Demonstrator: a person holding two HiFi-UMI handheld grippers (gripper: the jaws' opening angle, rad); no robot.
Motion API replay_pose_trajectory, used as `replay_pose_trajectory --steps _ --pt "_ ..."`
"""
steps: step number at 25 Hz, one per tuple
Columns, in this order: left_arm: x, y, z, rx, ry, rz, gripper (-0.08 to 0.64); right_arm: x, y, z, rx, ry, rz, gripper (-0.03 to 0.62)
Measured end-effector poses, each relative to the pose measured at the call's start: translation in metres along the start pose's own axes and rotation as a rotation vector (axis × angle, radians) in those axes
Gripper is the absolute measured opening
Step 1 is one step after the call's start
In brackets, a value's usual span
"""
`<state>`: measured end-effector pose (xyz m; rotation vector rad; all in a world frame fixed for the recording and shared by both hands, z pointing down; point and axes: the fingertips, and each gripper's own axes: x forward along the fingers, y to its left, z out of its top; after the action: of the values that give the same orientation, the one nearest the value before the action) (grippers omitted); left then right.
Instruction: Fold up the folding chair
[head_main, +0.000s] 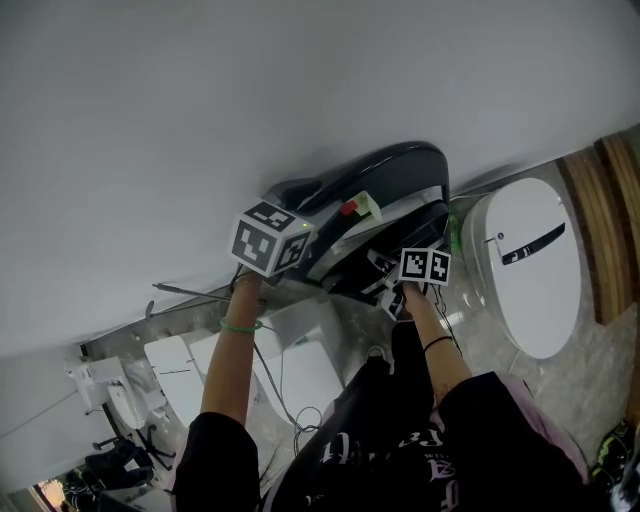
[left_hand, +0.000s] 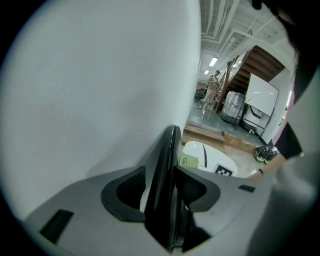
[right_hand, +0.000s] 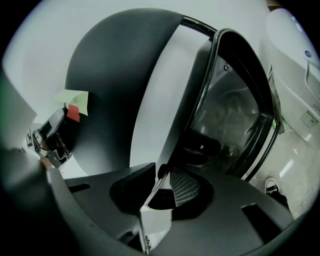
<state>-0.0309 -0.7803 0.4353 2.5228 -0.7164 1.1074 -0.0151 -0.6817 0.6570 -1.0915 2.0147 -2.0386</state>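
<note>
As arms (head_main: 225, 370) stretch forward, left tongs (left_hand: 161, 175) straddle folding chair (head_main: 400, 165), right tongs (right_hand: 161, 172) clamped

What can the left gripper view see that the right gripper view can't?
Only the left gripper view shows the big hall behind, with brown stairs, a white board and a person far off. Only the right gripper view shows the shiny curved seat and a red tag. Both show the black folding chair, with its edge between that view's own jaws, and the white oval thing on the floor.
</note>
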Motion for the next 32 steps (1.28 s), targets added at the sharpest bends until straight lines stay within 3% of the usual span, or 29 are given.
replay_pose_trajectory --steps 7,11,17,22,25,28,32 --pt "-0.012 0.006 0.003 -0.012 -0.023 0.075 0.189 -0.024 -0.005 -0.001 -0.023 -0.005 -0.048 0.086" --pt "-0.043 0.009 0.017 -0.090 -0.093 0.089 0.187 -0.047 0.000 0.002 -0.022 -0.045 -0.047 0.086" --pt "-0.087 -0.014 0.017 -0.204 -0.200 0.069 0.136 -0.064 0.031 -0.012 -0.131 -0.046 -0.046 0.086" --pt "-0.112 -0.041 -0.011 -0.242 -0.223 0.110 0.040 -0.080 0.061 -0.029 -0.226 -0.057 -0.039 0.086" --pt "-0.127 -0.064 -0.034 -0.305 -0.264 0.093 0.008 -0.095 0.078 -0.045 -0.264 -0.096 -0.040 0.083" --pt "-0.141 -0.090 -0.060 -0.355 -0.302 0.064 0.003 -0.112 0.093 -0.067 -0.299 -0.128 -0.046 0.069" --pt "-0.153 -0.131 -0.102 -0.361 -0.294 0.022 0.003 -0.137 0.117 -0.100 -0.310 -0.192 -0.027 0.057"
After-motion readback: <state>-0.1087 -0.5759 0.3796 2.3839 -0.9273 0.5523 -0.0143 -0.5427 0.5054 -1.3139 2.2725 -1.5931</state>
